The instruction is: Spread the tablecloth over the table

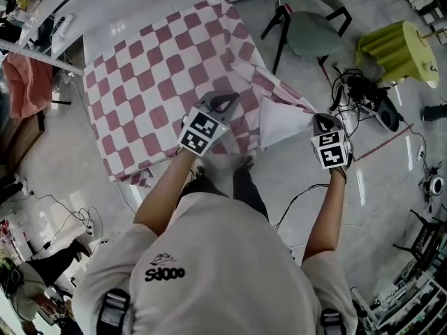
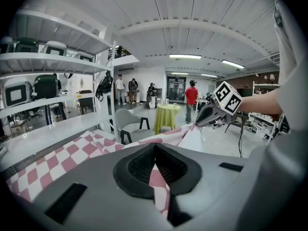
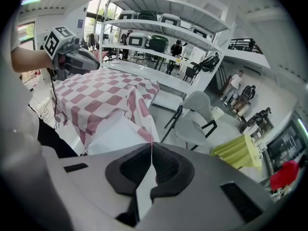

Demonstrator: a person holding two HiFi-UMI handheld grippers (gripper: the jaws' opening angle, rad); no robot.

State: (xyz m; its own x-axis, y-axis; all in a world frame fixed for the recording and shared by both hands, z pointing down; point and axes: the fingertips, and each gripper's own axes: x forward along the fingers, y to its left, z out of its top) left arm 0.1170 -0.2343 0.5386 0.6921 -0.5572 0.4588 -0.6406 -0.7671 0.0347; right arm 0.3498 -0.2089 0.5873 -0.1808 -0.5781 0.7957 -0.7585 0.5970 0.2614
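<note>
While the person stands at the near side, the left gripper (image 1: 222, 103) is clamped on a fold of the red-and-white checked tablecloth (image 1: 150, 89), with the fabric pinched between its closed jaws. The right gripper (image 1: 319, 121), held off the table's corner, is likewise closed on a cloth corner, whose white underside faces up. Between the two grippers the cloth rises in loose folds. Beyond them the tablecloth covers most of the white table (image 1: 129, 19) and drapes over its near edge; a far strip lies bare. Farther off stand a grey chair (image 1: 314, 30) and a yellow-draped round table (image 1: 394, 47).
</note>
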